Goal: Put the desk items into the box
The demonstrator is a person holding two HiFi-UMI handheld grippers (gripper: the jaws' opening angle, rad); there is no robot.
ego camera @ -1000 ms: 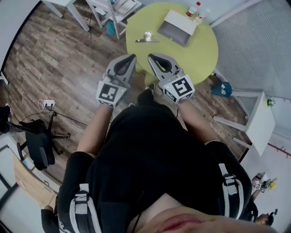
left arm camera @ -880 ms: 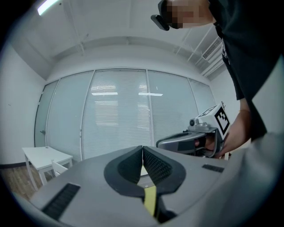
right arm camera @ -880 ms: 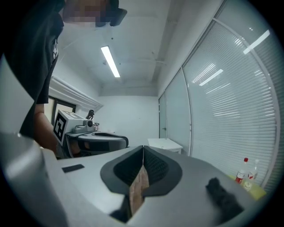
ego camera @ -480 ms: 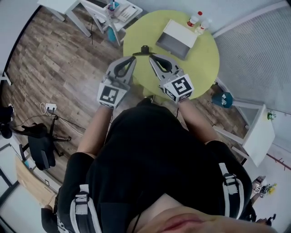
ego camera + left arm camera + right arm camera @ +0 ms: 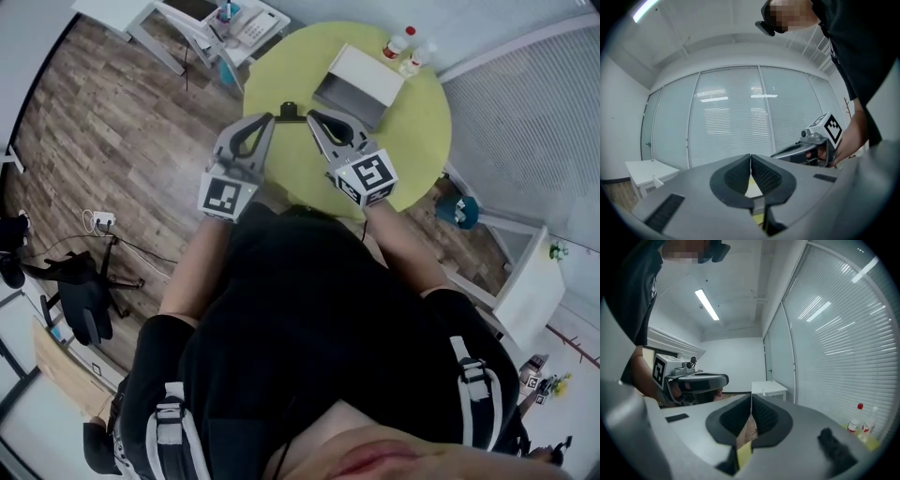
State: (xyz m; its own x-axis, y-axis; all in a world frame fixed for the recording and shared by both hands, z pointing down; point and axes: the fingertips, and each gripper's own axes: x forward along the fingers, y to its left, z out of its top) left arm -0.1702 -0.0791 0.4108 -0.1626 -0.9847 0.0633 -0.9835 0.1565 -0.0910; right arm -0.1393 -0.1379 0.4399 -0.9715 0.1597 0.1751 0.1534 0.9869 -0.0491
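Left claw and right claw are held shut and empty at the near edge of the round green worktop.
A small black item is seen between their tips. The box lies beyond, ringed by bare worktop, with two bottles at the far rim.

No legible txt or nos; only b/w square markers on left tongs & right tongs

— What's my right claw showing?
— Its jaws are pressed together, with nothing between them. I see the left claw to its left, a white table beyond it, and a red-capped bottle and a clear bottle to its right.
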